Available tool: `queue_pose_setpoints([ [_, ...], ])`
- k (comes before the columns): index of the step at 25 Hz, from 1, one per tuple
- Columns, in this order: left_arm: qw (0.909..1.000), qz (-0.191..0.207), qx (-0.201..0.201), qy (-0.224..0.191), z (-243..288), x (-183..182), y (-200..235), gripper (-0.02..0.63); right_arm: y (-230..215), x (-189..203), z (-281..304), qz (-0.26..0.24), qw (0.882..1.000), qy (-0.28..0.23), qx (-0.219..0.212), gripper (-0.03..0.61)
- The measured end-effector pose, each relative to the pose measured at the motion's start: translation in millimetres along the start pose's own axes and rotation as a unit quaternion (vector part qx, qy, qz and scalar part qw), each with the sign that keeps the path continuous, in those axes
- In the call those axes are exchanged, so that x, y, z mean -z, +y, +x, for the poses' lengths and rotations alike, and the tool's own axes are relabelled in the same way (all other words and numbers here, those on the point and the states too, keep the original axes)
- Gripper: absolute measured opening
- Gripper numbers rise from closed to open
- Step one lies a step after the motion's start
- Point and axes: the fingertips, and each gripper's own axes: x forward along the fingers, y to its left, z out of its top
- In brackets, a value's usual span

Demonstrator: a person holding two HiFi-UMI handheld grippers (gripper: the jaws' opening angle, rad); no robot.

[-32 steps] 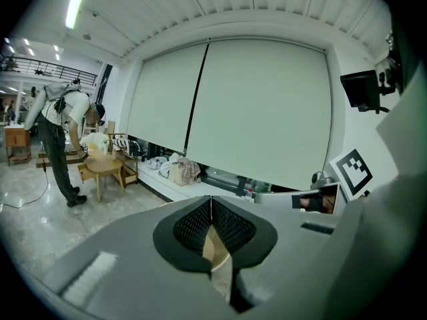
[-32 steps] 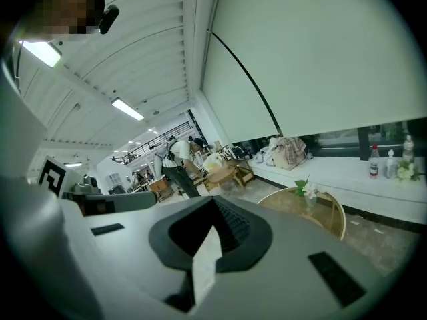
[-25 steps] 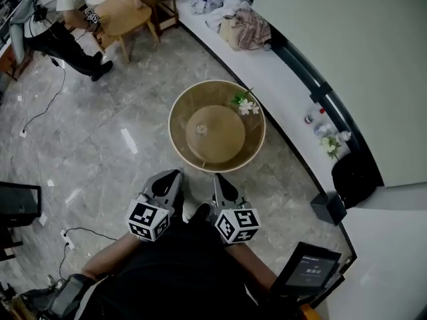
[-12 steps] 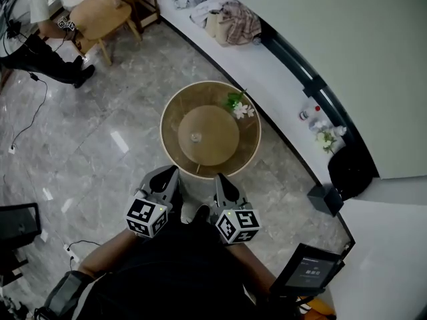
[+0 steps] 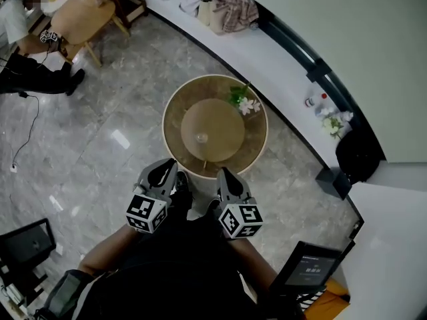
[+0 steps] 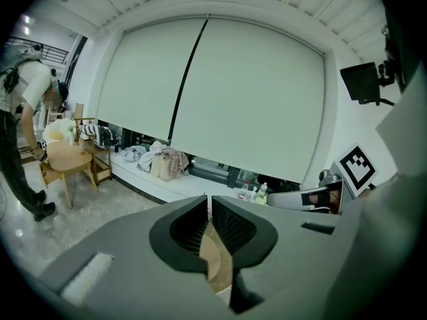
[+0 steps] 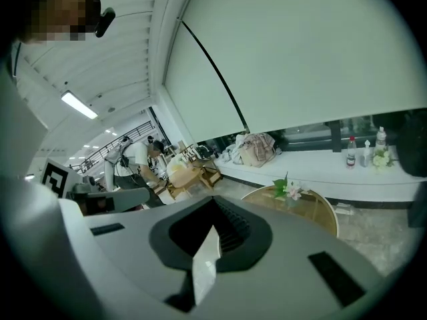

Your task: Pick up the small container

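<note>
The round table has a wood rim, a see-through outer ring and a solid tan centre disc. One small container stands near the middle of the disc. It appears to be clear, but it is too small to make out in detail. A flower sprig with white blooms lies at the table's far right edge. The table stands on the grey marble floor.

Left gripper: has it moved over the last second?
Yes, slightly. The left gripper has edged forward, closer to the near rim of the round table.
</note>
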Motion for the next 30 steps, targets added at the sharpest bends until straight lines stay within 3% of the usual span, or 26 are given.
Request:
queue_pose_setpoints([
  [8,0.9976,0.036,0.059,-0.008,29,12,32,0.022,-9,5,27,0.002,0.998,-0.002,0.055,-0.005],
  [16,0.9952,0.059,0.078,0.004,78,46,46,0.094,-33,29,47,-0.003,0.997,0.031,0.068,-0.005],
  [30,0.981,0.138,0.059,0.123,154,157,64,0.192,-104,77,88,0.007,0.996,0.07,0.062,-0.005],
])
